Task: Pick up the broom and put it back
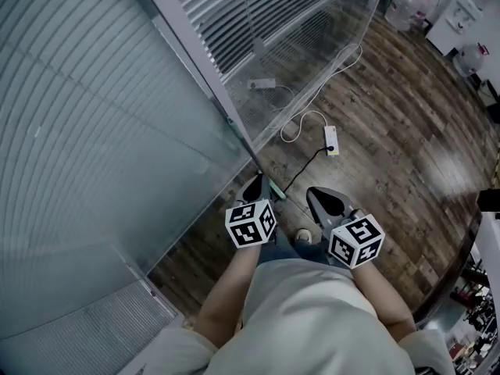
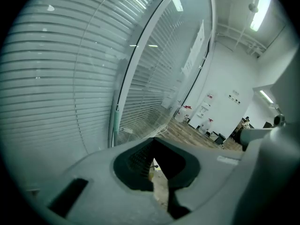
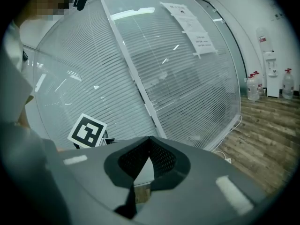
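Observation:
A slim pale-green pole, apparently the broom's handle, stands upright against the white frame post of the glass wall. From the head view only its top end shows, just beyond my left gripper. The brush head is hidden. My left gripper is shut and holds nothing, a little to the right of the pole and apart from it. Beside it, my right gripper also looks shut and empty, pointing at the blinds. The left gripper's marker cube shows in the right gripper view.
The glass wall with blinds fills the left side. On the wooden floor lie a white power strip and its looping cable. Water bottles and a dispenser stand far off at the right.

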`<state>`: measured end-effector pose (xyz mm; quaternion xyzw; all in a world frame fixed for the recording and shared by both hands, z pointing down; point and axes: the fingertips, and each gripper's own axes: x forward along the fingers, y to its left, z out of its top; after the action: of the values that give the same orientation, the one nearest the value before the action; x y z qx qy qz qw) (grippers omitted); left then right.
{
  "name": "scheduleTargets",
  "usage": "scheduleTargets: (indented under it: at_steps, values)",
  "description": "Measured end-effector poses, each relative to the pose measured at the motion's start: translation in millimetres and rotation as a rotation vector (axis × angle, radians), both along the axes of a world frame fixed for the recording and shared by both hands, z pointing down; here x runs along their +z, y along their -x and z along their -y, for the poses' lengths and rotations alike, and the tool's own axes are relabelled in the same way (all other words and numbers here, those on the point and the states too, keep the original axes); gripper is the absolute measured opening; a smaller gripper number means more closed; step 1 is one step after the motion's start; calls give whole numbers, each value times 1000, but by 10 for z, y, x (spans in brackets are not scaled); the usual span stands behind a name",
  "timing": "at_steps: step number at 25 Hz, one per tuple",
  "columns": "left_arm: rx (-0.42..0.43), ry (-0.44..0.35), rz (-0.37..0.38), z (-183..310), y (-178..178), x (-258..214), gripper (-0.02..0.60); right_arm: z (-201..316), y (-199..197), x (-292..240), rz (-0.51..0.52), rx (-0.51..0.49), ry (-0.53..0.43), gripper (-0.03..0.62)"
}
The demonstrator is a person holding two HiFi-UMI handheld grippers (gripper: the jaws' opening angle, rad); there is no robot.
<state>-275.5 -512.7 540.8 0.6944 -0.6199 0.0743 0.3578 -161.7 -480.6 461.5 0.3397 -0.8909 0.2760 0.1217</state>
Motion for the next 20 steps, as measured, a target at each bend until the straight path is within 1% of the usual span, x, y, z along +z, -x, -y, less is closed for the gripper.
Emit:
scheduleTargets:
  at_steps: [8,11,14,20]
  values:
    - [45,-22,3,-281,-294,-297,-2,-148,-180,-73,2,-22,-6,5]
    - [52,-32,8,-370,-372,-378,-2,-218,-222,-86,16,-33,0,6]
    - [58,-48,17,-444,-435,-473,-3,-275,-255,-107,14,-49,-13,5]
    - [65,-72,21,-636,-583,-520,-3,-410,-327,-62,1,-79,-28,5]
